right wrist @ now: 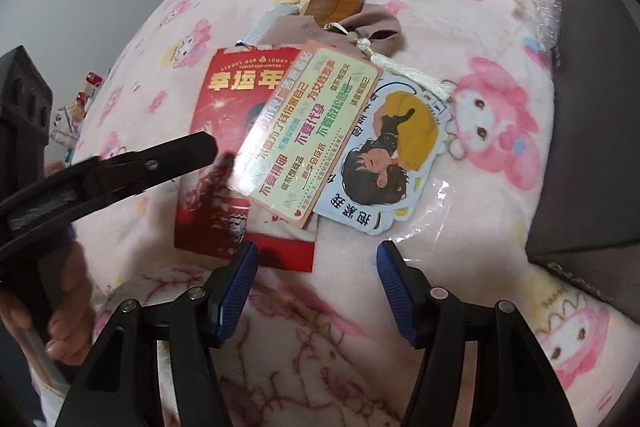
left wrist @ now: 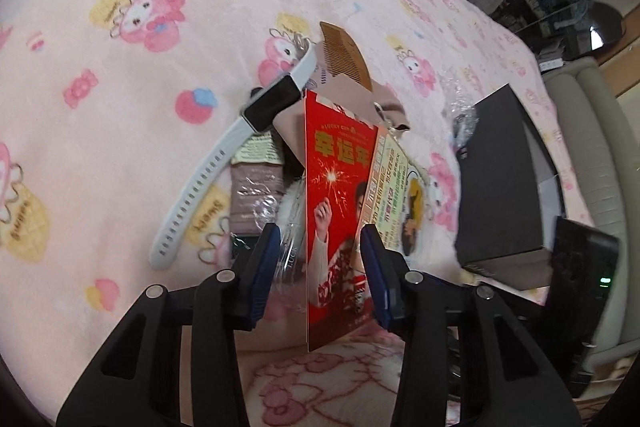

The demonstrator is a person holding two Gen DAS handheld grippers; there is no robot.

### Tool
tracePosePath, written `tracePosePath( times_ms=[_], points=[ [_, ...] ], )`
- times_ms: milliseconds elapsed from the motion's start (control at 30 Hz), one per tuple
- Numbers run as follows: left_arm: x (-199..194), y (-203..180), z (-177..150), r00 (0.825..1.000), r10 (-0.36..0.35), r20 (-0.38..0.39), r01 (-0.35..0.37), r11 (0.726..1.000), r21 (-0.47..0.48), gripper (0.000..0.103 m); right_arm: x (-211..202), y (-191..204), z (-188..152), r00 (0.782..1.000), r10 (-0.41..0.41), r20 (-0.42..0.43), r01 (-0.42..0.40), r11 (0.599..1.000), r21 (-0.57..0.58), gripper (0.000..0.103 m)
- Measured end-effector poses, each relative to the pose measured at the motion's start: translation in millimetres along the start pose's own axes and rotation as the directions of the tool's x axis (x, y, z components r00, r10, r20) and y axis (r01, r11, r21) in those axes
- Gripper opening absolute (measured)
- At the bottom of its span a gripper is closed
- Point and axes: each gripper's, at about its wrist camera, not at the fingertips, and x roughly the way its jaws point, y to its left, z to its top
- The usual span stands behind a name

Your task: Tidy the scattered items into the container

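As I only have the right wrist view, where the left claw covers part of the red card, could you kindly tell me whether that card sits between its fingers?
Observer: Yes, the red card sits between the fingers of the left claw, with a gap showing at one pad.
Operator: Thank you. Is anything lying past the card that I cannot make out?
Observer: A white watch with a black face lies on the pink blanket.
Operator: Anything else near it?
Observer: A brown packet lies next to its strap.
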Motion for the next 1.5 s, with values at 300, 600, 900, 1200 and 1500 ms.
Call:
tracePosePath(
  times_ms=[300,600,900,1200,1500],
  points=[
    [-8.9,0.1,-15.9,0.999,0.041,0.036,-0.039,0.999,-0.033,0.018,9.3,-11.2,9.2,1.000,0.007,0.011,-0.007,0.999,0.052,0.059],
    [-10.2,-10.1,-24.8,0.999,-0.025,0.026,0.024,0.999,0.026,0.018,2.2,-15.2,13.8,1.000,0.002,-0.007,-0.002,0.997,0.080,0.059],
    [-11.1,-10.2,-25.9,0.996,-0.086,0.028,0.085,0.996,0.017,0.023,13.8,-25.2,9.6,0.996,0.089,-0.021,-0.086,0.990,0.115,0.065],
    [11.4,-5.4,-16.7,0.993,-0.070,-0.098,0.067,0.997,-0.035,0.027,7.3,-24.7,3.0,0.988,0.157,0.014,-0.158,0.984,0.088,0.065],
    [15.4,-16.3,-14.9,0.994,-0.018,-0.107,0.020,1.000,0.015,0.026,25.0,-46.5,13.2,0.973,0.230,0.027,-0.231,0.960,0.160,0.071]
  ],
)
